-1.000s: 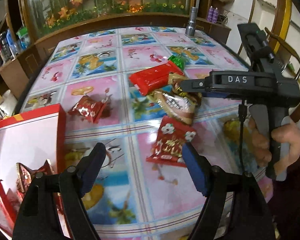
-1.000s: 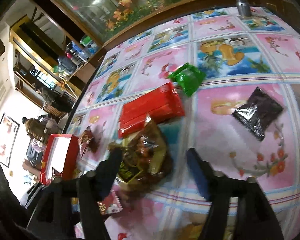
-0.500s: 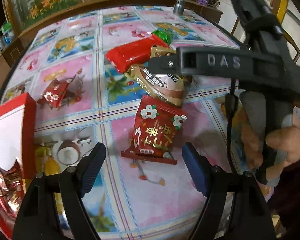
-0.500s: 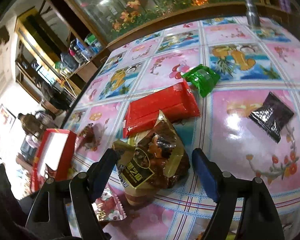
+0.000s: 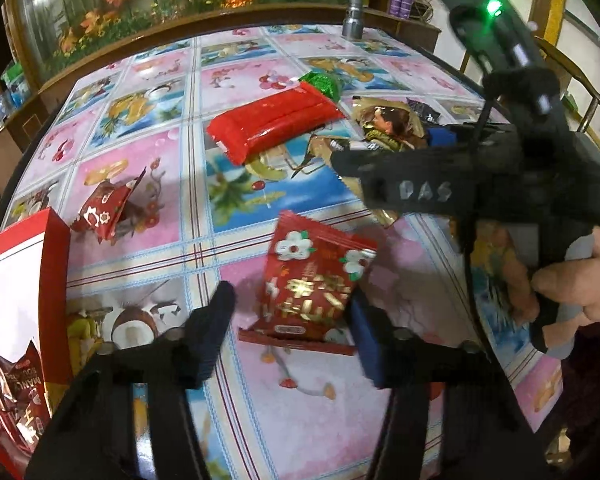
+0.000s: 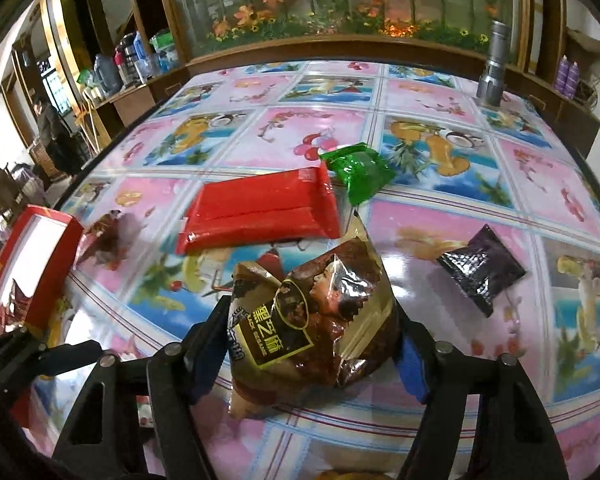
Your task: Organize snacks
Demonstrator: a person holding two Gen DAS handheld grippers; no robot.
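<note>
A red snack packet with white flowers (image 5: 312,284) lies on the patterned tablecloth between the fingers of my left gripper (image 5: 290,328). Its jaws are closing: the right pad meets the packet's edge, while a gap remains at the left finger (image 5: 216,320). My right gripper (image 6: 312,348) is closing on a brown and gold snack packet (image 6: 312,312), which fills the space between both pads and looks crumpled. The left wrist view shows that packet (image 5: 388,128) partly behind the right gripper's black body (image 5: 420,192).
A red box (image 5: 56,264) with packets inside stands at the left edge. On the table lie a long red packet (image 6: 260,212), a green one (image 6: 358,170), a dark purple one (image 6: 482,268) and a small dark red one (image 5: 104,210). A silver flashlight (image 6: 494,68) stands at the far edge.
My left gripper has come down over the flower packet and its jaws have narrowed. The right gripper has rolled and closed in on the brown packet, which now looks squeezed.
</note>
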